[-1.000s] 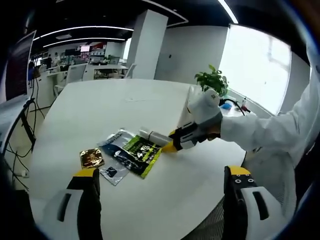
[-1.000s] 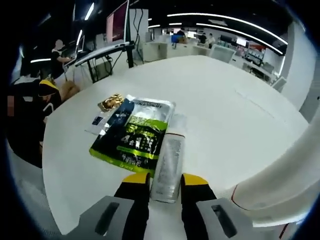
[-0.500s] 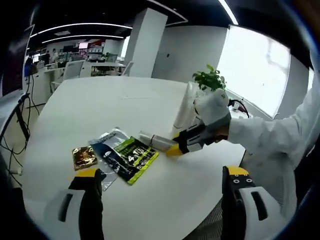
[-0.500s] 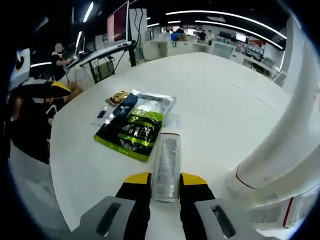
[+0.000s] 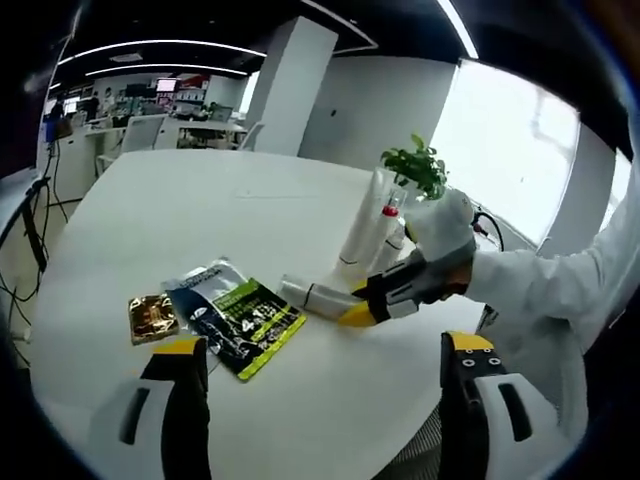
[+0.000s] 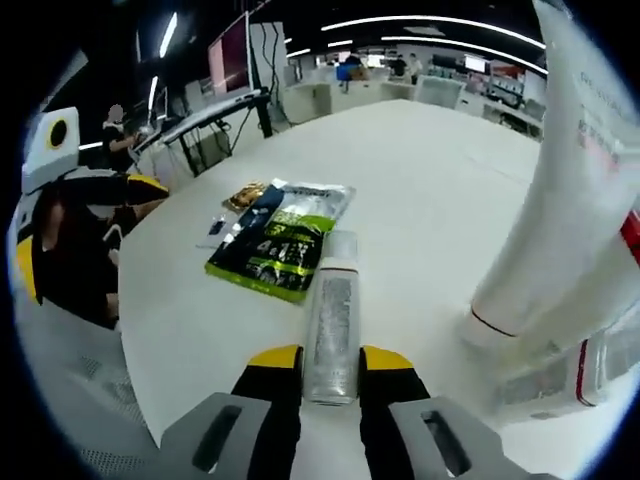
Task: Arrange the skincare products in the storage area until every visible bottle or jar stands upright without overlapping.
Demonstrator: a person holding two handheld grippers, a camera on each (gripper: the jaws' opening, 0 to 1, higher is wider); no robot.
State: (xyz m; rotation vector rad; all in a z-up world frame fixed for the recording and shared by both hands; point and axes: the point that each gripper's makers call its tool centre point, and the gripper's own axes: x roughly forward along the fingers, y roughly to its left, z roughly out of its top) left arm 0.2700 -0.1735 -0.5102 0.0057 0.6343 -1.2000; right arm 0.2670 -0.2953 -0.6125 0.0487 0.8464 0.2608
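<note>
My right gripper [image 6: 330, 362] is shut on a silvery-white tube [image 6: 331, 318] that lies level over the round white table [image 6: 420, 170]. In the left gripper view that tube [image 5: 315, 295] sticks out leftward from the right gripper [image 5: 362, 303], held by a white-gloved hand. A tall white tube [image 6: 565, 170] stands upright just to the right, with a clear red-capped bottle [image 6: 590, 365] beside it; both show as the standing tubes [image 5: 365, 225] behind the held one. My left gripper [image 5: 320, 375] hangs open near the table's front edge, holding nothing.
A green-and-black sachet [image 5: 240, 315] overlaps a silver-blue packet, with a small gold packet [image 5: 150, 317] to its left. A potted plant [image 5: 417, 165] stands behind the tubes. Desks, chairs and a seated person [image 6: 110, 125] lie beyond the table.
The right gripper has carried the tube off the green sachet toward the standing tubes, which now loom close on its right. The left gripper stayed open.
</note>
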